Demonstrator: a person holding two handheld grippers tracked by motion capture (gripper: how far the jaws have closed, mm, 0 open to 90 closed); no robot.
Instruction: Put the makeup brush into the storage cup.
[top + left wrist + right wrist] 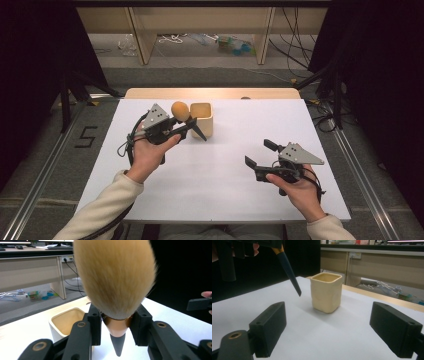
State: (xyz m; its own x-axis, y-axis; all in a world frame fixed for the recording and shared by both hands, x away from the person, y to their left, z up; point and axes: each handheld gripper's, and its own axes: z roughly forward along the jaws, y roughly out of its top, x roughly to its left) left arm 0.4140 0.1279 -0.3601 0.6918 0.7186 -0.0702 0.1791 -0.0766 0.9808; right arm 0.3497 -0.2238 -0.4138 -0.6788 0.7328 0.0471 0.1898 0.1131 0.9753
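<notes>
Makeup brush (116,277): held in the air at the left of the table, just beside the cup, bristle head up and dark pointed handle down. In the high view its orange head (180,111) sits by the cup's left wall and its handle tip slants toward the cup's base.

Table (225,165): white top, bare apart from the cup; a wooden strip runs along its far edge.

Cup (326,292): cream, squarish, upright and open-topped, near the table's far side. Nothing can be seen inside it from these angles.

Left gripper (186,128): clamped on the brush at the copper collar just below the bristles, jaws pressing from both sides.

Right gripper (260,153): jaws spread wide with nothing between them, hovering over the table's right half, well apart from the cup and aimed at it.

Likely step: lowering the brush handle-first into the cup.

Risk, tilt: the handle leans, so its tip could strike the rim or outer wall and tip the light cup; nothing steadies it.

Risk, grip: the collar tapers, so the brush may slip or swing in the jaws.

Hard to make out: the bristles block much of the left gripper view, so the tip's place relative to the cup's mouth cannot be judged there. The cup's bottom is hidden.
</notes>
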